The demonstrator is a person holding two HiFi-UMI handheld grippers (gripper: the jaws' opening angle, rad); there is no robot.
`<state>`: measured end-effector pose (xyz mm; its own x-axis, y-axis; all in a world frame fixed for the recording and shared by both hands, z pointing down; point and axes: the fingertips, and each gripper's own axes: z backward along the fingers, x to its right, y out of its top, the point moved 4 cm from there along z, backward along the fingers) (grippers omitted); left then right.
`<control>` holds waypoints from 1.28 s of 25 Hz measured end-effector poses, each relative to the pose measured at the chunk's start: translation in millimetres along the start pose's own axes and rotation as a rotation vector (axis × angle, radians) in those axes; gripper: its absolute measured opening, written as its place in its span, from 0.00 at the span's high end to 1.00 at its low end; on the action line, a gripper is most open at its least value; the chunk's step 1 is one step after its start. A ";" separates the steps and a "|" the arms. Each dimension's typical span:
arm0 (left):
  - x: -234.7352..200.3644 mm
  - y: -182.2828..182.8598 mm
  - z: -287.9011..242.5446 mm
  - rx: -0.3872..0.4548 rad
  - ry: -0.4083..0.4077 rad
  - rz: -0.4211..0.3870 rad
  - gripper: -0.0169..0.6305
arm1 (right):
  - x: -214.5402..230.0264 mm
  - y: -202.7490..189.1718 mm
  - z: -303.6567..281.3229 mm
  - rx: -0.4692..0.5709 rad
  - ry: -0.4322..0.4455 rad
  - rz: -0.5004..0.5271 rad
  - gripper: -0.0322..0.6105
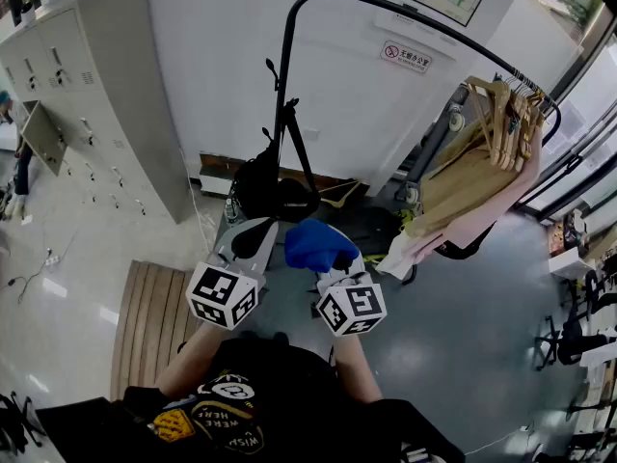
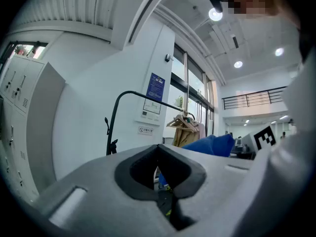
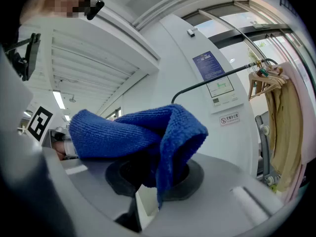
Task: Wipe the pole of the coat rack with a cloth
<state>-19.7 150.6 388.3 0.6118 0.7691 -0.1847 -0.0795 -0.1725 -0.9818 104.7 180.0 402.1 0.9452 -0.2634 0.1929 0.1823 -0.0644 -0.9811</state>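
Right tongs (image 3: pixel 152 177) clamped on blue cloth (image 1: pixel 313 242), well short of the rack pole (image 1: pixel 285 66). Left tongs (image 1: pixel 253 236) closed and empty, just beside the cloth. Open floor (image 1: pixel 463 326) to the right.

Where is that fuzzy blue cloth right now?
The fuzzy blue cloth is clamped in the fingers of the right gripper, mid head view, beside the left gripper near the foot of the black coat rack pole.

The cloth (image 1: pixel 318 244) hides the tips of the right tongs (image 1: pixel 333 260). The foot of the pole (image 1: pixel 285 66) is lost behind a black bag (image 1: pixel 262 193). The print on the wall sign (image 1: pixel 406 56) is too small to read.
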 end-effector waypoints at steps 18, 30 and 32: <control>-55.6 2.5 8.2 -0.011 -0.027 -0.003 0.97 | -25.3 -12.8 -43.4 0.004 -0.018 0.014 0.86; -106.8 9.2 -40.6 -0.014 0.002 0.007 0.97 | 7.6 0.5 -115.8 0.025 -0.008 0.014 0.86; -118.8 16.5 -61.2 0.002 0.015 -0.002 0.97 | 23.1 4.6 -137.2 0.033 0.005 0.015 0.86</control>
<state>-45.5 18.8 396.8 0.6242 0.7599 -0.1817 -0.0792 -0.1698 -0.9823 90.3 41.6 403.9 0.9465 -0.2688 0.1785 0.1773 -0.0287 -0.9837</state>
